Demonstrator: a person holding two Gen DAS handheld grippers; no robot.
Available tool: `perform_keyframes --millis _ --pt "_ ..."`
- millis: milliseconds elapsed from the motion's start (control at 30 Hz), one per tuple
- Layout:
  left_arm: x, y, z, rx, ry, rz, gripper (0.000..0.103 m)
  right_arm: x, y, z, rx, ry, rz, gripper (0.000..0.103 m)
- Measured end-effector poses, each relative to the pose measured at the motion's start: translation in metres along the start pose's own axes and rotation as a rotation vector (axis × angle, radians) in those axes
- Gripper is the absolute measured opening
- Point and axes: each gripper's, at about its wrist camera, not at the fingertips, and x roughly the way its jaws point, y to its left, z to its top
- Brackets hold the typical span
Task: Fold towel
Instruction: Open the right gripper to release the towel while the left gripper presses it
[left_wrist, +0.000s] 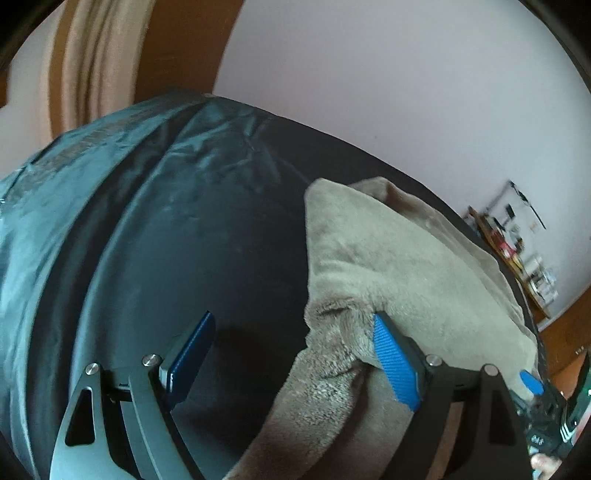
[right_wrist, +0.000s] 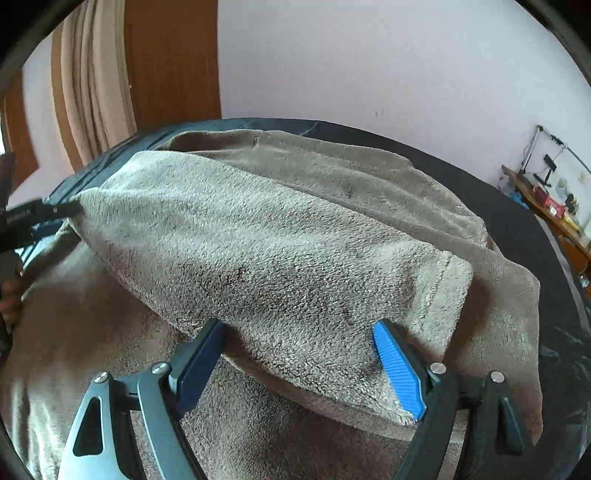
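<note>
So going left to right: on the far left there's a curtain (left_wrist: 92, 66) hanging by a wooden panel, then the dark cover (left_wrist: 155, 206) is spreading over what looks like a bed, and it's taking up most of the left wrist view. The left gripper (left_wrist: 291, 354) is sitting with its fingers spread wide, nothing clamped between them, though the right-hand blue pad is touching the fuzzy edge of the towel (left_wrist: 388, 258), so the cloth is lying off to the right side of those fingers rather than between them. The towel itself is a grey-brown plush thing lying on the dark cover, and it's already looking doubled over in part, with an upper layer running as a long roll from lower right up toward the left. In the right wrist view that folded layer of the towel (right_wrist: 266, 240) is stretching its long axis diagonally across the frame, and the right gripper (right_wrist: 299, 363) is also gaping wide, its fingers straddling the near edge of that layer without pinching it. My guess is the right gripper is the better placed one, since the edge is sitting right in its gap, while the left one would need to shift rightward to get cloth between its pads. Way off right there's a cluttered shelf (right_wrist: 550, 206) against the wall.
</note>
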Motion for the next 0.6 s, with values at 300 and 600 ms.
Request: perform_keyframes --millis 300,600 --pt "0.0 0.011 0.0 -0.026 -0.009 0.027 0.088 0.007 0.022 -0.003 -0.1 0.042 -0.072 0.102" --pt "-0.029 -0.013 -0.002 0.1 -0.114 0.087 0.088 0.006 0.016 -0.005 -0.084 0.049 -0.053 0.102"
